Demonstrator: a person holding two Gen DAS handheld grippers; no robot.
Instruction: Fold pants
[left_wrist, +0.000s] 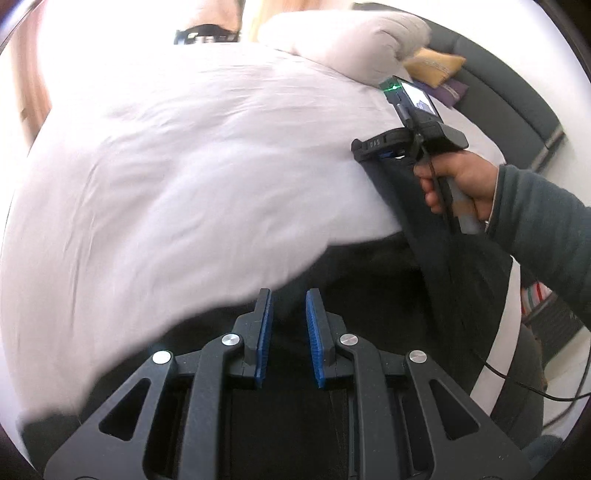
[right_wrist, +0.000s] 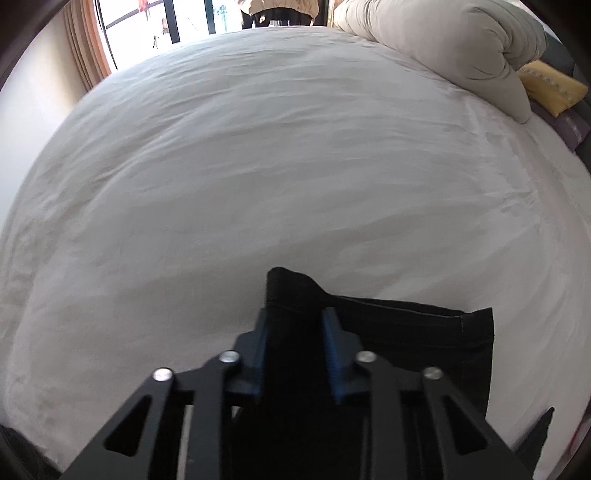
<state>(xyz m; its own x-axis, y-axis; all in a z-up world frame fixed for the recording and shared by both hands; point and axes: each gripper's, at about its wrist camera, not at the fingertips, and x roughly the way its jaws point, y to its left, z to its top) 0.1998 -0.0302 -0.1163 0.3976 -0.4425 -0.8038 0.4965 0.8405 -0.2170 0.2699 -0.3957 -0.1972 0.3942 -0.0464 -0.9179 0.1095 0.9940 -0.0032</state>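
Observation:
Dark navy pants (left_wrist: 436, 266) hang over the near edge of a white bed (left_wrist: 184, 166). In the left wrist view my left gripper (left_wrist: 289, 302) has its blue pads a small gap apart with dark pants fabric between them. My right gripper (left_wrist: 373, 146), held in a hand, grips the pants edge up at the right. In the right wrist view my right gripper (right_wrist: 293, 317) is shut on a raised fold of the pants (right_wrist: 406, 328), lifted just above the bed sheet (right_wrist: 258, 166).
A rolled beige duvet (right_wrist: 443, 40) lies at the bed's far right, with a yellow cushion (right_wrist: 550, 90) and a purple one (right_wrist: 572, 125) beside it. A window with curtains (right_wrist: 92, 48) is at the far left. A cable (left_wrist: 535, 391) trails at the right.

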